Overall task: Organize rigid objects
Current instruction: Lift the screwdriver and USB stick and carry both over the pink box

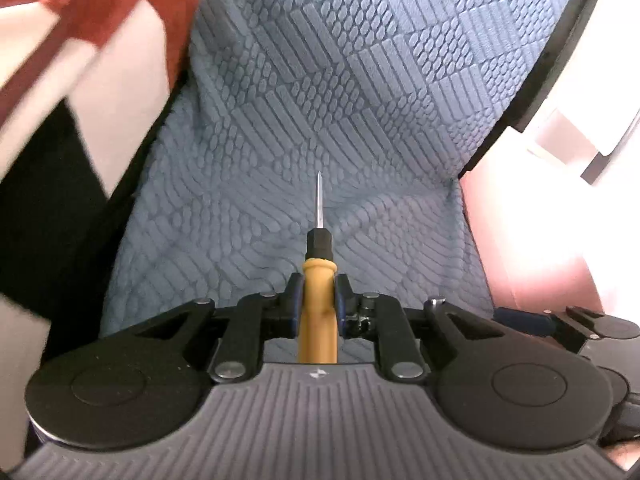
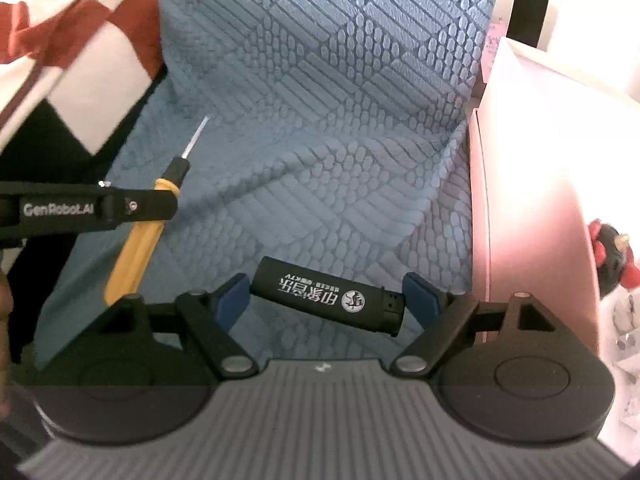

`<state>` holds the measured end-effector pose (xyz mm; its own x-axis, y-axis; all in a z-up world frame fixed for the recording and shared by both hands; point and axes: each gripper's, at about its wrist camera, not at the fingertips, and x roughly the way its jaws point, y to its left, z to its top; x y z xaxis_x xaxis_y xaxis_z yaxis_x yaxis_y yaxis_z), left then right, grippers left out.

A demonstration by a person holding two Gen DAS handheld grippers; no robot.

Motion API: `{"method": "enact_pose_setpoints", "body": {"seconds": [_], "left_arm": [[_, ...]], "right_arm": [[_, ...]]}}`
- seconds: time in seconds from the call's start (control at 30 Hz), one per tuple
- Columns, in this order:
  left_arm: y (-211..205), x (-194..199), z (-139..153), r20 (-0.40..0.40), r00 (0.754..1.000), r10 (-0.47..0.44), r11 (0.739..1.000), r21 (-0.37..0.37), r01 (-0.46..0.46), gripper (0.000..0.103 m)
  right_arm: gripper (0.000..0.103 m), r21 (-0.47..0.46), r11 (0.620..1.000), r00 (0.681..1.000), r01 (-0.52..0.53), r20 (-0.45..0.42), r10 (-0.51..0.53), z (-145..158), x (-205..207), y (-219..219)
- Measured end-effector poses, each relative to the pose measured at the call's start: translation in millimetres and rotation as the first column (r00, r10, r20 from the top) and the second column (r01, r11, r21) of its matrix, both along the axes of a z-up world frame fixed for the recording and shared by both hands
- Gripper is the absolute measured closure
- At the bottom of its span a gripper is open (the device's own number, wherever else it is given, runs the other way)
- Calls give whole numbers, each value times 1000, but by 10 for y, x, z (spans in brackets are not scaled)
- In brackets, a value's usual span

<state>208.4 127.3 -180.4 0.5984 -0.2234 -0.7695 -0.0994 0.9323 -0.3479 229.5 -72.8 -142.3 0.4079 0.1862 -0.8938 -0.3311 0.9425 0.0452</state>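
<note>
Right now both grippers are loaded, over a blue textured seat cover [image 1: 320, 80].

Left gripper [image 1: 317, 300]: jaws clamped on a screwdriver [image 1: 318, 308] with a yellow handle, black collar and thin metal shaft. Handle sits between the blue pads [image 1: 295, 300], tip pointing forward, away from the camera, above the fabric. In the right wrist view the same screwdriver [image 2: 138, 258] shows at left, angled up and to the right, with the left gripper's black finger [image 2: 100, 206], marked GenRobot.AI, crossing it.

Right gripper [image 2: 326, 296]: fingers spread fairly wide but holding a black lighter [image 2: 324, 294] crosswise, one end against each blue pad [image 2: 232, 300]. White print on the lighter body, its metal-capped end toward the right pad. Lighter tilts slightly, right end lower.

Surroundings: red, white and black patterned cloth [image 2: 60, 40] at left in both views, blurred. Pink box [image 2: 528, 200] just beside the seat cover on the right. A small red and black item [image 2: 612, 260] at far right, too unclear to identify.
</note>
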Motion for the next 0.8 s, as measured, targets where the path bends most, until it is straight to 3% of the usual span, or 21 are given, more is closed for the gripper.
{"method": "enact_pose_setpoints", "body": {"seconds": [0.37, 0.8], "left_arm": [[-215, -599, 97, 12, 1000, 28, 997, -66, -27, 84], [-244, -890, 340, 7, 997, 75, 992, -100, -74, 84]], "right_arm": [[18, 6, 1000, 998, -25, 49, 24, 234, -427, -43], [18, 55, 998, 994, -11, 112, 5, 682, -765, -223]]}}
